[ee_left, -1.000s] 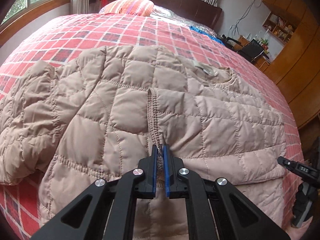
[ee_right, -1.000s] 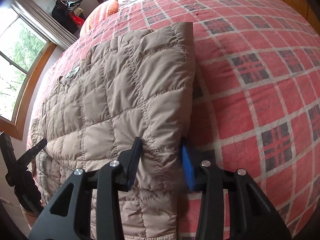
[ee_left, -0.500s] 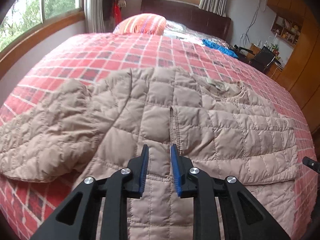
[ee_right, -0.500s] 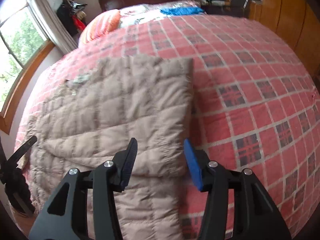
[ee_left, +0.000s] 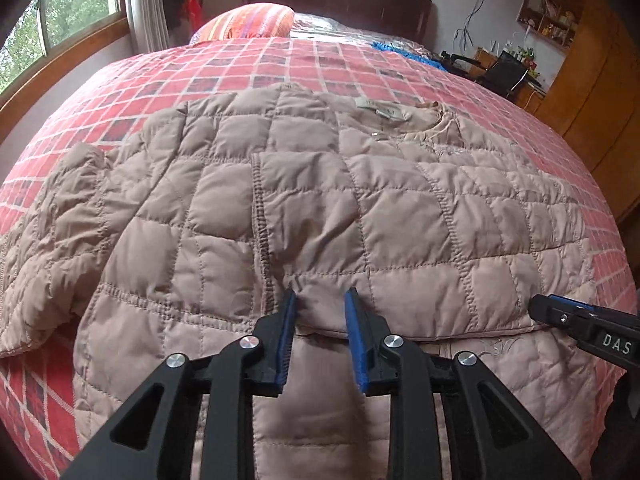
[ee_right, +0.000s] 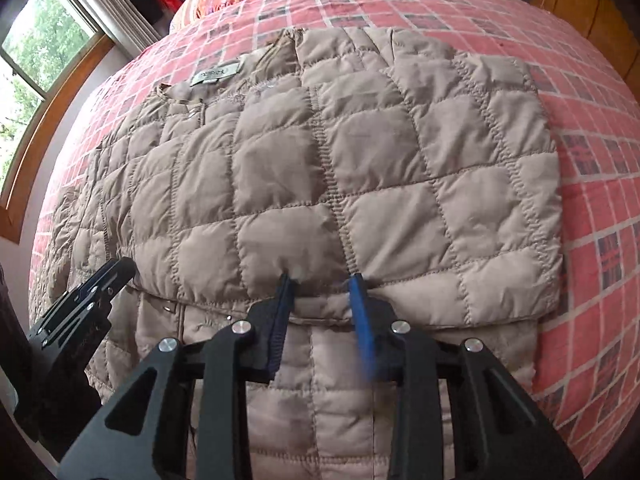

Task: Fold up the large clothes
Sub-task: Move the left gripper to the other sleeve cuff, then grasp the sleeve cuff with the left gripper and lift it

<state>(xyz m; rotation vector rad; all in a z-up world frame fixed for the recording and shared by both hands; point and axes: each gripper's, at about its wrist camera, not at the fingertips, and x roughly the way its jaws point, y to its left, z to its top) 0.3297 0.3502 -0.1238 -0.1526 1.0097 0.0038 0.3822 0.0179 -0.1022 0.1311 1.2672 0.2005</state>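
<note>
The quilted jacket (ee_left: 304, 216) lay spread on the bed (ee_left: 248, 64), over its red checked cover, collar and label (ee_left: 380, 110) toward the headboard. It was a beige, puffy thing, stitched in squares, with one sleeve (ee_left: 48, 248) trailing off toward the window side. A panel had already been folded over the body, leaving a raised folded edge (ee_right: 360, 280) running across the near part of the jacket.

By its look it would handle light and soft: padded, springy, likely to puff back up after a fold instead of lying flat. The shell looked smooth and perhaps a little slippery, so a shallow pinch might slide off. The sounder hold would be a deep bite on that doubled folded edge or along a stitched seam, where the layers are firmer, with both grippers well apart so the width lifts evenly.

The left gripper (ee_left: 320, 308) stood with its jaws parted, tips at the folded edge with a hump of fabric between them but not clamped. The right gripper (ee_right: 322, 288) was likewise parted at the same edge farther along; one blue pad was blurred, so whether it was pressing cloth could not be told for sure.
</note>
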